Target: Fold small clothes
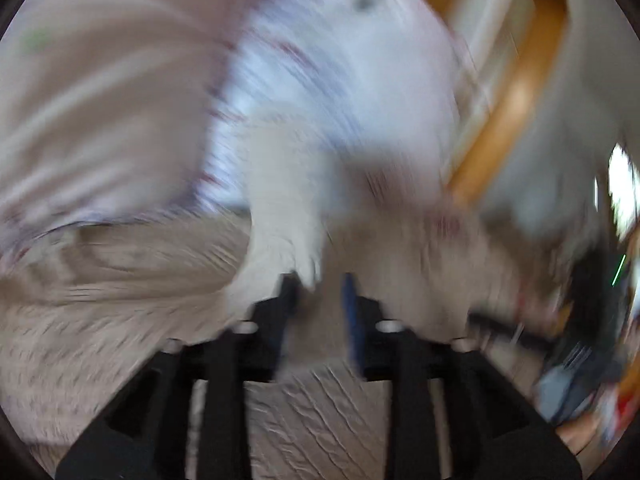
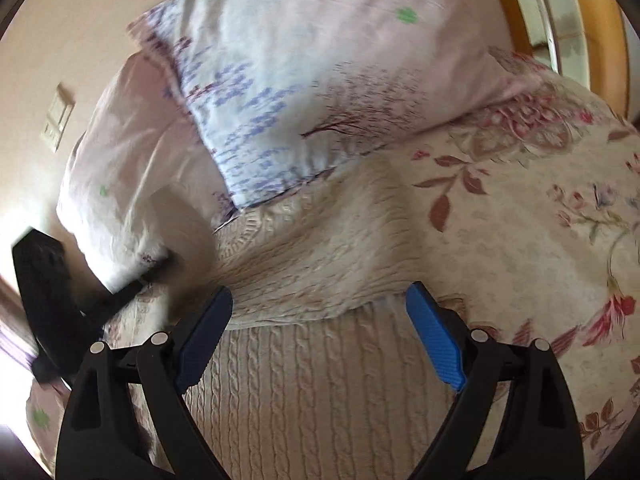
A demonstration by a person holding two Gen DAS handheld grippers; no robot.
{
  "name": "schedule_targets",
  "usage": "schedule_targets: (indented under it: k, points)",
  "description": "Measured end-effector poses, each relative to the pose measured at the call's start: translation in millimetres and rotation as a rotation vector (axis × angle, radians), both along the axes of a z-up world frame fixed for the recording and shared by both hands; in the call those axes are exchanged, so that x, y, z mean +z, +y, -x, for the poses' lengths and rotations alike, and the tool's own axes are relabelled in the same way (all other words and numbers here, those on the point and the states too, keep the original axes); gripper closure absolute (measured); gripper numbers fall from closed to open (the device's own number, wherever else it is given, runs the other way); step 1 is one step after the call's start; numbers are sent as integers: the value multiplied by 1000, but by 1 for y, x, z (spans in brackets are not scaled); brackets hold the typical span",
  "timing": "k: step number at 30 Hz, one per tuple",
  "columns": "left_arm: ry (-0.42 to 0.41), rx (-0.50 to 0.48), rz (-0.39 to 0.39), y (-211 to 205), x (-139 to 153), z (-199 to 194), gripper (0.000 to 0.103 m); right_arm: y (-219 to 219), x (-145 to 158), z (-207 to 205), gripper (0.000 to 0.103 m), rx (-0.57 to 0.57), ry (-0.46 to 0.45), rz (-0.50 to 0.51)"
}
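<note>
A cream cable-knit sweater (image 2: 312, 380) lies on the bed, with one part folded over across the middle (image 2: 320, 264). My right gripper (image 2: 320, 300) hovers just above it, open and empty, blue pads (image 2: 434, 340) wide apart. In the blurred left wrist view the same knit (image 1: 312, 408) lies below my left gripper (image 1: 320, 284). Its jaws stand a narrow gap apart. A pale piece of fabric (image 1: 280, 216), perhaps a sleeve, hangs at the left fingertip; I cannot tell if it is pinched. The left gripper also shows in the right wrist view (image 2: 44, 292).
Pillows with purple and blue print (image 2: 304, 80) lie at the head of the bed. A floral bedspread (image 2: 540, 208) covers the bed to the right. A wooden frame (image 2: 600, 20) stands at the far right, a wall with a switch plate (image 2: 58, 118) at the left.
</note>
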State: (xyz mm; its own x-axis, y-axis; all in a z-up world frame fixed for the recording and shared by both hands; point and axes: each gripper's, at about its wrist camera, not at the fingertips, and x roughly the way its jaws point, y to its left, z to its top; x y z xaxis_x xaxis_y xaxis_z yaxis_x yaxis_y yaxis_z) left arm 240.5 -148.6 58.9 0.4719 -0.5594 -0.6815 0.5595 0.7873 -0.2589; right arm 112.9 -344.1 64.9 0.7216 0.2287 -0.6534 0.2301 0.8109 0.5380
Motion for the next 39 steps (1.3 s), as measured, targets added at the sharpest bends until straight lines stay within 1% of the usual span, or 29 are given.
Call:
schedule_targets:
  k: [1, 3, 4, 5, 6, 8, 9, 11, 12, 14, 16, 18, 19, 20, 22, 23, 24, 26, 27, 29, 30, 31, 32, 33, 35, 36, 37, 38, 39]
  points:
    - [19, -53, -46, -13, -10, 6, 64, -2, -2, 0, 13, -3, 6, -11]
    - [45, -105, -52, -14, -16, 18, 63, -7, -5, 1, 17, 0, 18, -35]
    - [47, -120, -41, -6, -14, 26, 58, -8, -5, -1, 19, 12, 19, -47]
    - [38, -117, -37, 3, -11, 31, 54, -9, -5, -3, 22, 26, 22, -56]
    - [17, -95, -37, 22, -6, 39, 52, -8, -4, -5, 27, 36, 25, -64]
    - [-14, -41, -41, 53, 2, 46, 52, -6, -4, -16, 30, 82, 34, -91]
    - [-34, 14, -53, 77, 7, 49, 52, -3, -5, -23, 34, 105, 44, -94]
    - [-62, 123, -94, 116, 12, 52, 52, 2, -8, -36, 36, 122, 77, -82]
    - [-71, 196, -125, 143, 11, 55, 52, 4, -10, -41, 38, 132, 86, -76]
    - [-59, 307, -166, 186, 7, 57, 52, 11, -16, -53, 39, 149, 118, -48]
    - [-14, 420, -188, 230, 0, 59, 52, 20, -24, -63, 43, 178, 149, -26]
    - [46, 488, -177, 262, -9, 65, 52, 31, -32, -70, 53, 205, 179, 0]
    - [74, 504, -163, 273, -14, 67, 52, 34, -34, -72, 56, 212, 185, 11]
    - [89, 509, -157, 278, -18, 68, 52, 38, -35, -73, 63, 217, 186, 34]
    - [106, 508, -161, 286, -24, 75, 52, 43, -34, -73, 80, 221, 179, 74]
    - [106, 505, -164, 281, -25, 74, 52, 44, -34, -73, 93, 235, 172, 60]
    - [106, 499, -165, 281, -26, 75, 52, 47, -32, -73, 93, 243, 160, 53]
    - [110, 489, -158, 278, -29, 73, 52, 51, -20, -74, 94, 231, 120, 110]
    - [112, 485, -156, 274, -31, 71, 52, 51, -7, -71, 94, 213, 70, 142]
    - [117, 479, -159, 266, -35, 67, 52, 48, 8, -68, 94, 174, 12, 172]
    - [122, 476, -163, 262, -39, 65, 53, 45, 14, -67, 94, 133, -6, 202]
    - [126, 473, -166, 260, -41, 64, 54, 43, 13, -70, 94, 107, 5, 228]
    - [131, 471, -169, 259, -43, 63, 55, 40, 7, -73, 94, 87, 39, 258]
    - [139, 470, -171, 258, -46, 62, 55, 37, -4, -78, 94, 82, 94, 265]
    - [135, 475, -169, 258, -48, 62, 55, 30, -26, -84, 93, 87, 180, 230]
    - [137, 475, -168, 258, -49, 62, 55, 27, -35, -84, 93, 89, 207, 203]
    - [140, 476, -158, 259, -48, 63, 55, 26, -33, -82, 92, 84, 196, 199]
    - [143, 474, -144, 260, -48, 64, 55, 25, -30, -79, 83, 82, 193, 196]
    - [149, 469, -117, 262, -47, 67, 55, 23, -25, -74, 71, 81, 194, 181]
